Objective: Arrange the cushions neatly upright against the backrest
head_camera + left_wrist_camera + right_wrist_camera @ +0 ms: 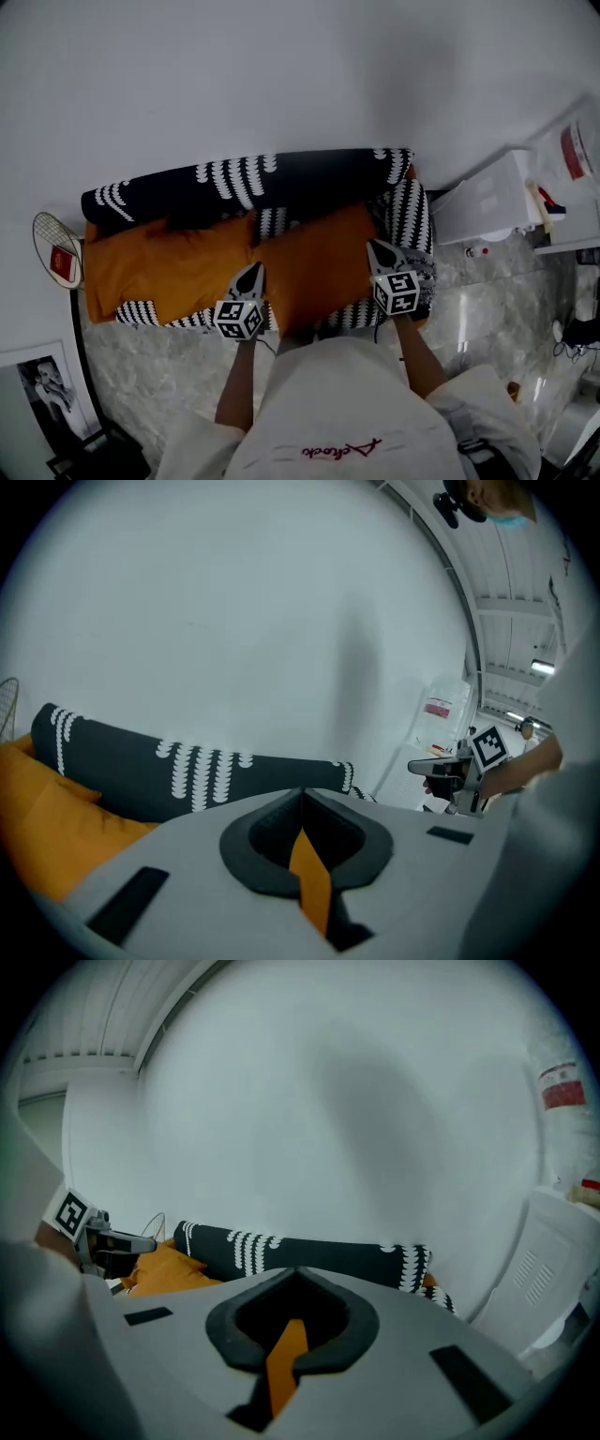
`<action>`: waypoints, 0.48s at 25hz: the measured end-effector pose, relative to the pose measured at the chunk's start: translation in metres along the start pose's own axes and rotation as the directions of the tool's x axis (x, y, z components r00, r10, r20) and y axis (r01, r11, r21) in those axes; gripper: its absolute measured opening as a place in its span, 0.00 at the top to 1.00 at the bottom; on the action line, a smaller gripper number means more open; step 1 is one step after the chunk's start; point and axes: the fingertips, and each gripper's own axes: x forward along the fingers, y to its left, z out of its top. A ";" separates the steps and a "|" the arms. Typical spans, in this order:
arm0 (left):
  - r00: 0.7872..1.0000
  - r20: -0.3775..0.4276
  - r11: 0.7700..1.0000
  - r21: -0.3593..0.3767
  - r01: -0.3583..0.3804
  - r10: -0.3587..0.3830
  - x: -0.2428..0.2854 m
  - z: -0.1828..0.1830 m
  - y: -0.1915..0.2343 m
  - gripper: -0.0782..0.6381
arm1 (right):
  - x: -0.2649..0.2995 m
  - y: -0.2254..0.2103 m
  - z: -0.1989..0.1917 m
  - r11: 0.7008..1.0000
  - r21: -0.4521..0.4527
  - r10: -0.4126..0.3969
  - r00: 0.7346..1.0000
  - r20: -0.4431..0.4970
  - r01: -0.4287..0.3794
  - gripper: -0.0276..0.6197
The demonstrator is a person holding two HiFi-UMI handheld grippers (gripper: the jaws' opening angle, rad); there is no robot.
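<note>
From the head view we see the sofa (417, 281), draped in black cloth with a white pattern, standing against the far white wall. Two orange cushions lie side by side on its seat, the left cushion (159, 267) and the right cushion (314, 258), both just in front of the backrest (281, 183). The left gripper (251, 274) hangs over the near edge where the two cushions meet. The right gripper (378, 248) hangs over the right cushion's right end, beside the patterned armrest (411, 211). The jaws show plainly only in the gripper views. On each gripper they are pressed together, with a thin orange strip in the slit below the tips, and we cannot tell whether that strip is pinched fabric or the cushion behind. Each gripper view also shows the other gripper from the side. The head view adds the marble floor (141, 347), a round wire rack (56, 248) left of the sofa and a white cabinet (487, 202) to its right.
</note>
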 end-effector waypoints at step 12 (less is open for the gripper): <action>0.988 -0.153 0.994 -0.107 -0.038 0.021 0.002 -0.078 0.020 0.85 | -0.010 -0.016 -0.105 0.997 0.067 -0.034 0.978 -0.205 0.048 0.92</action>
